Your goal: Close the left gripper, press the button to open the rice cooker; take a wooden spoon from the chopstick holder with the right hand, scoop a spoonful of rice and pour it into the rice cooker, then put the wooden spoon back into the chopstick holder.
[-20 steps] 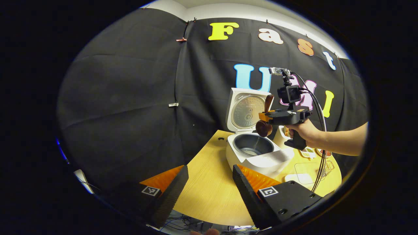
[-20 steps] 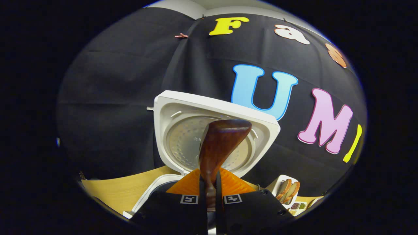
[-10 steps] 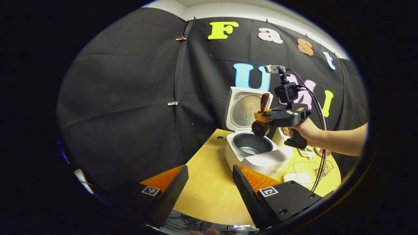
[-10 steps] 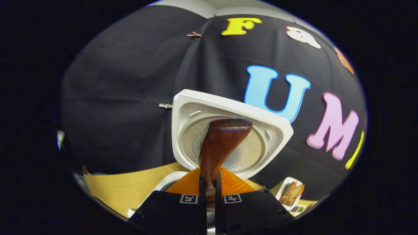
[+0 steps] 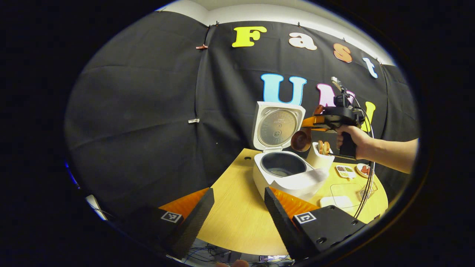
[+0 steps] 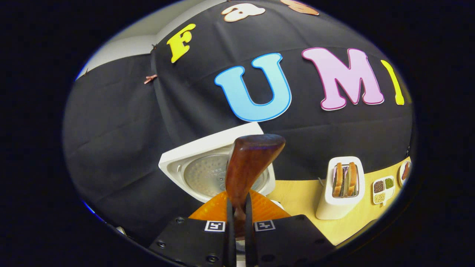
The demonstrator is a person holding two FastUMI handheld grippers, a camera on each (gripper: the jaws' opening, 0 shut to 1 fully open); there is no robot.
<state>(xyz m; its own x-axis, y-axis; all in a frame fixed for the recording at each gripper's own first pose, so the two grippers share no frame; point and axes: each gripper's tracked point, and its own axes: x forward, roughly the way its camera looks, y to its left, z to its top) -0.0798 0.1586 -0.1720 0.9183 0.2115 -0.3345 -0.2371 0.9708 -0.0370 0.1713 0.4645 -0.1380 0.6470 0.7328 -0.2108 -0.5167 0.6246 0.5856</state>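
Note:
The white rice cooker (image 5: 293,180) stands open on the wooden table, its lid (image 5: 277,126) upright and its dark pot bare to view. My left gripper (image 5: 238,198) hangs open in front of it with nothing between its fingers. A hand holds my right gripper (image 5: 315,122) high, just right of the lid. It is shut on the handle of the brown wooden spoon (image 6: 249,163), whose bowl (image 5: 301,140) hangs below, between the pot's rim and the white chopstick holder (image 5: 318,157). In the right gripper view the holder (image 6: 342,193) stands lower right with brown utensils in it.
A small divided dish of grains (image 5: 344,170) and a red plate (image 5: 363,170) lie right of the holder. A clear box (image 5: 343,190), a white block (image 5: 336,201) and a wire basket (image 5: 367,192) sit near the table's right edge. A cable hangs from the right gripper.
The right gripper has swung right and turned, carrying the spoon from over the pot toward the chopstick holder. The left gripper has barely moved.

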